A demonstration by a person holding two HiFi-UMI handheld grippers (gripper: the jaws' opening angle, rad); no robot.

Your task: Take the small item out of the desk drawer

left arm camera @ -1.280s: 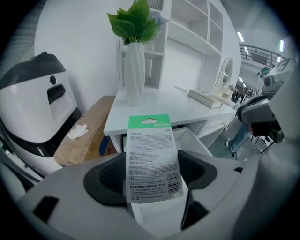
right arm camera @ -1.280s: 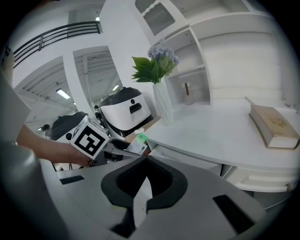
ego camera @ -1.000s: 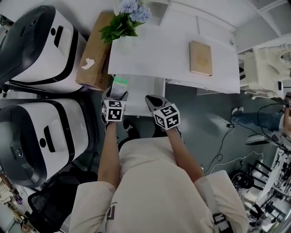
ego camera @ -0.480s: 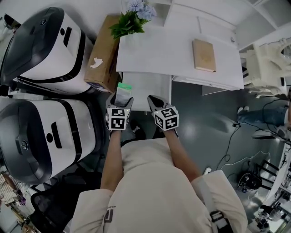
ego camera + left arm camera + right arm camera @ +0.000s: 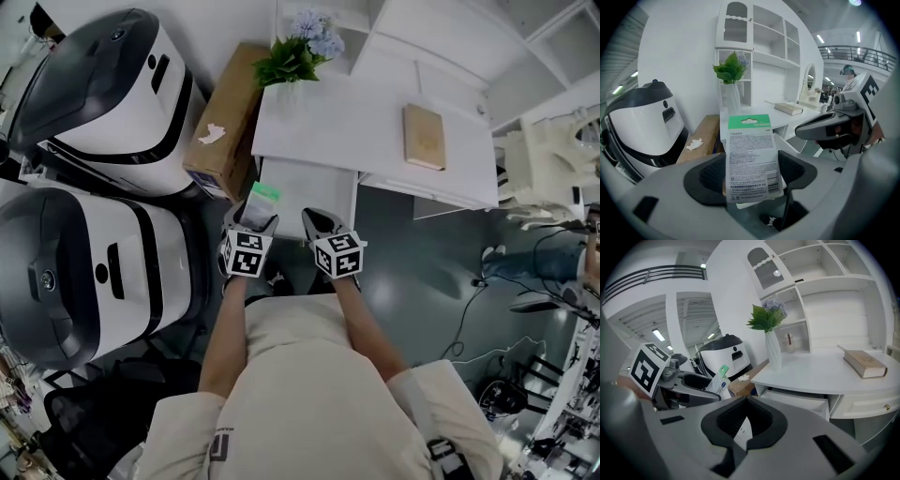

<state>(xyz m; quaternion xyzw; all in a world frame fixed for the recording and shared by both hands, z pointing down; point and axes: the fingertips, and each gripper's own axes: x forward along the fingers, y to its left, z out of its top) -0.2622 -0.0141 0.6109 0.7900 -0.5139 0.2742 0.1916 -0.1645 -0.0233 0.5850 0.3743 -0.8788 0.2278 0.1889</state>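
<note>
head view, looking steeply down: we see the left gripper (image 5: 251,223) and the right gripper (image 5: 319,225) held side by side in front of the person's torso, near the front edge of the open drawer (image 5: 314,187) of a white desk (image 5: 375,112).

left gripper view: the jaws are clamped on the lower part of a flat packet (image 5: 752,154), a white card covered in fine print with a green header and a hang hole at the top. the packet stands upright between the dark pads and rises well above them. from the head view we place it over the left front corner of the drawer, lifted clear of it and not touching the desk.

right gripper view: the pads are drawn together, and a small white slip (image 5: 742,426) with tiny print shows pinched in the narrow gap between them. we cannot tell what the slip belongs to. beyond the jaws the drawer is seen pulled out below the desktop, and the left gripper with its packet appears at the left.

surroundings: a closed tan book (image 5: 424,137) lies on the right part of the desk. a plant (image 5: 298,56) with green leaves and pale blue flowers stands in a vase at the back left corner. a cardboard box (image 5: 225,127) with a crumpled white scrap on top sits just beside the desk's left edge. two large white-and-black machines (image 5: 103,103) stand to the left of the box.
</note>
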